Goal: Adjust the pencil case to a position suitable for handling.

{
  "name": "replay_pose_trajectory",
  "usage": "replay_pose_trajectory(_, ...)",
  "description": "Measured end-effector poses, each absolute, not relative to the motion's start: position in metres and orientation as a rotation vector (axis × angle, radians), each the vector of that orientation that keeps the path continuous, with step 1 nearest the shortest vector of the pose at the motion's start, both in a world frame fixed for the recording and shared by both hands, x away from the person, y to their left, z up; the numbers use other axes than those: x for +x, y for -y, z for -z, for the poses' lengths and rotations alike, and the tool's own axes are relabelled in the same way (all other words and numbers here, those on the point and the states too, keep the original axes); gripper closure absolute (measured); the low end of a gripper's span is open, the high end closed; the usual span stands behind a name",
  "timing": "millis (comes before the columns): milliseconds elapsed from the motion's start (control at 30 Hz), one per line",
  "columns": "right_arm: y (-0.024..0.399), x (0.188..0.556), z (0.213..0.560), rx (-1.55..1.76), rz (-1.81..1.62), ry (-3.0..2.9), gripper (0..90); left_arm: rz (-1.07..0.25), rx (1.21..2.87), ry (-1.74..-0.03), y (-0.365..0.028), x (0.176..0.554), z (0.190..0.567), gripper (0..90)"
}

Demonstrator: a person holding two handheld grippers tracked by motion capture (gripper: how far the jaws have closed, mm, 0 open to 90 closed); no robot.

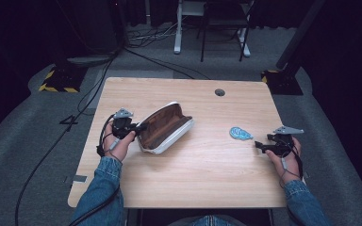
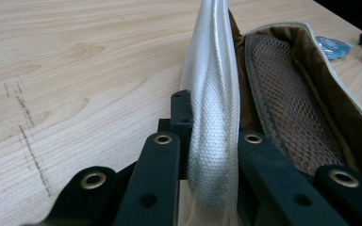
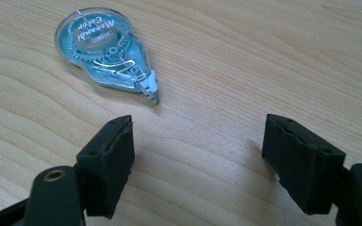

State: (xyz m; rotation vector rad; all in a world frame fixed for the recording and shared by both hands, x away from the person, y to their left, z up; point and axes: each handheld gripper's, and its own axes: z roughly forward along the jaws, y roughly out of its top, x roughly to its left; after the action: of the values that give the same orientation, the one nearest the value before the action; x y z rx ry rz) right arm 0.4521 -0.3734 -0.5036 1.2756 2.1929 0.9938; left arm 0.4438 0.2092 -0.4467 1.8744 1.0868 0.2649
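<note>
A white pencil case (image 1: 165,128) with a brown mesh lining lies open left of the table's middle. My left gripper (image 1: 141,127) is shut on its near white wall (image 2: 214,94), one jaw outside and one inside; in the left gripper view the left gripper (image 2: 214,127) pinches that wall tightly. A teal correction tape dispenser (image 1: 241,133) lies flat at the right. My right gripper (image 1: 257,143) rests just beside it, open. In the right gripper view the dispenser (image 3: 106,52) lies ahead and left of the right gripper (image 3: 198,141), with bare wood between the jaws.
The wooden table (image 1: 193,179) has a cable hole (image 1: 219,92) near its far edge. Faint pencil marks (image 2: 28,136) cross the wood left of the case. Cables (image 1: 75,117) trail over the grey floor at the left, and furniture legs (image 1: 202,42) stand behind.
</note>
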Motion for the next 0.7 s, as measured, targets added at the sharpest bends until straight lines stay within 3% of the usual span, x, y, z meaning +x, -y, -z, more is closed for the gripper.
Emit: replay_pose_trajectory(700,0.373,0.452,0.504,1.276,-0.994,-2.191,26.4,-0.22,1.916,-0.935,-0.177,0.418,0.417,83.9)
